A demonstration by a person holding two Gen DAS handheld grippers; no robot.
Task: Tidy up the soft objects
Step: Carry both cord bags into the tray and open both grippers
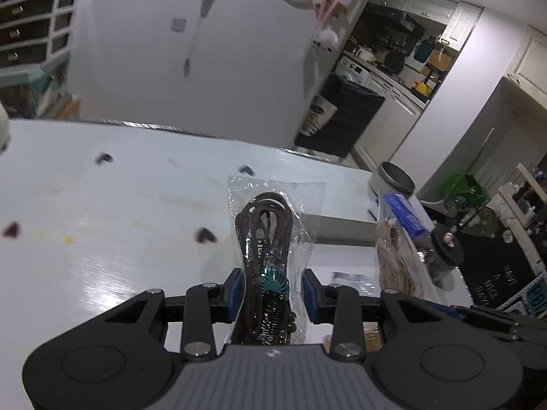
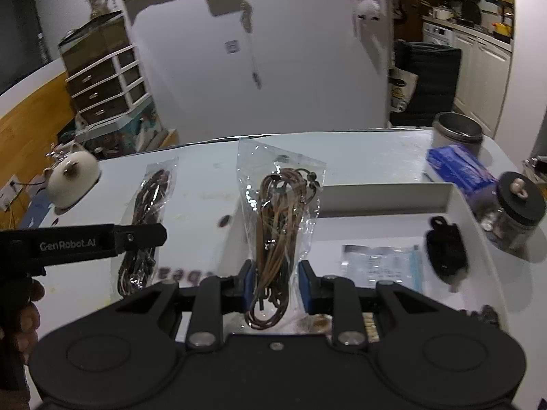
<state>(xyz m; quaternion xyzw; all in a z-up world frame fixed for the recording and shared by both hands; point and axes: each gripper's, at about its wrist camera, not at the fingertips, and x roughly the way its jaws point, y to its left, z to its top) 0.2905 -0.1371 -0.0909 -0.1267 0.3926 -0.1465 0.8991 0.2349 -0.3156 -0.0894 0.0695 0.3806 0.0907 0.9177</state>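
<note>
My left gripper (image 1: 273, 294) is shut on a clear bag of dark brown cord (image 1: 268, 232) with a teal tag, held upright above the white table (image 1: 102, 222). In the right wrist view the same left gripper (image 2: 143, 235) reaches in from the left with that bag of dark cord (image 2: 150, 191) hanging in it. My right gripper (image 2: 277, 283) is shut on a second clear bag of light brown cord (image 2: 280, 205), also upright. That light brown bag (image 1: 393, 256) shows at the right edge of the left wrist view.
A white tray (image 2: 383, 198) lies at the right, holding a black pouch (image 2: 444, 249) and a flat printed packet (image 2: 379, 266). Beyond it stand a glass jar with a black lid (image 2: 512, 212), a blue package (image 2: 458, 167) and a grey tin (image 2: 456, 133). A white cat-shaped figure (image 2: 71, 177) sits far left.
</note>
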